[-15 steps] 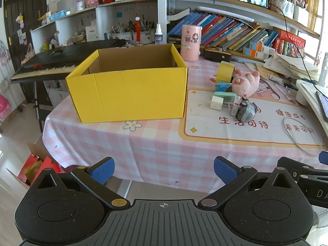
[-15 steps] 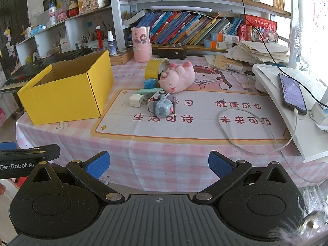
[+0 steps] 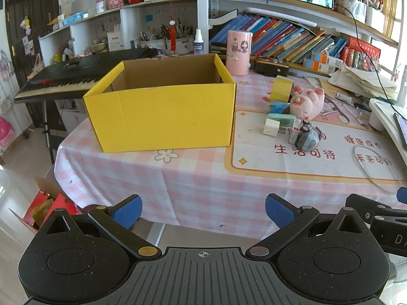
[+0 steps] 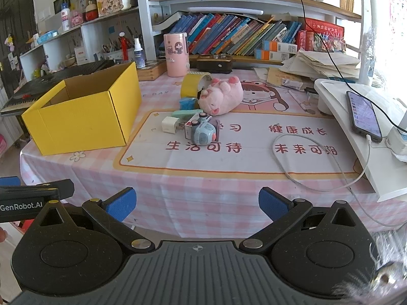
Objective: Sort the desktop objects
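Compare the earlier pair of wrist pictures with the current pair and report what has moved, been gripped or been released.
Nothing has visibly changed. The left gripper and right gripper hang wide open and empty short of the table edge, as before. The yellow box, pink plush pig, toy car, white charger and yellow tape roll lie where they were.

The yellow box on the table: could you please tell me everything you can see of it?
The yellow box is an open-topped corrugated cardboard carton, bright yellow outside and plain brown inside. It has no lid, and what shows of its inside holds nothing. It stands upright on the pink checked tablecloth, near the table's left end, left of the cluster of small items. Nothing visibly touches it but the cloth beneath; both grippers are well short of it.
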`<state>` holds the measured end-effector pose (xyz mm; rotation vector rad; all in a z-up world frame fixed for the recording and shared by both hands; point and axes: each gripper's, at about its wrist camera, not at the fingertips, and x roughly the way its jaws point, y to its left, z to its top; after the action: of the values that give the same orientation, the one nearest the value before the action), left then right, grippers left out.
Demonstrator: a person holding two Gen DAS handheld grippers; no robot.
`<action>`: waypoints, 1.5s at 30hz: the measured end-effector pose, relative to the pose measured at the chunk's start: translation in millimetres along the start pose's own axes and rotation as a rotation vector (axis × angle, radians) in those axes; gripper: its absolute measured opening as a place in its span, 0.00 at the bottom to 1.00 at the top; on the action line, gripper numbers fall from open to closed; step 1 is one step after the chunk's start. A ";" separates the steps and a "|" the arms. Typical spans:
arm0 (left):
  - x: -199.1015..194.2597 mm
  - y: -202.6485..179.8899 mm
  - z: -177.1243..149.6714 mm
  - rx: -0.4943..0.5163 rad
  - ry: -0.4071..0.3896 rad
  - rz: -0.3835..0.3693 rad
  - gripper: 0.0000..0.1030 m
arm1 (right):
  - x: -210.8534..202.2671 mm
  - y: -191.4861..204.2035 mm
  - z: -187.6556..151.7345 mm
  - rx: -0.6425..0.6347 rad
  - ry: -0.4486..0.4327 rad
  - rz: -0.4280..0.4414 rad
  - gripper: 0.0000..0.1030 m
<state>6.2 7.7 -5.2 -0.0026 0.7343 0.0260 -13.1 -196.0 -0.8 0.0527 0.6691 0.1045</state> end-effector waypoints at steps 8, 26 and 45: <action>0.6 2.3 0.4 0.001 -0.002 0.003 1.00 | -1.9 -1.4 1.0 0.002 -0.001 -0.002 1.00; -0.7 -1.1 0.3 0.000 0.003 0.009 1.00 | 2.3 3.0 -1.5 -0.001 -0.002 0.000 1.00; -1.4 -1.8 0.7 0.000 0.002 0.018 1.00 | 1.0 0.6 -0.5 -0.001 -0.003 0.002 1.00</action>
<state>5.6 5.9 -3.7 0.0037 0.7359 0.0431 -12.7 -195.3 -1.8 0.0530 0.6656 0.1070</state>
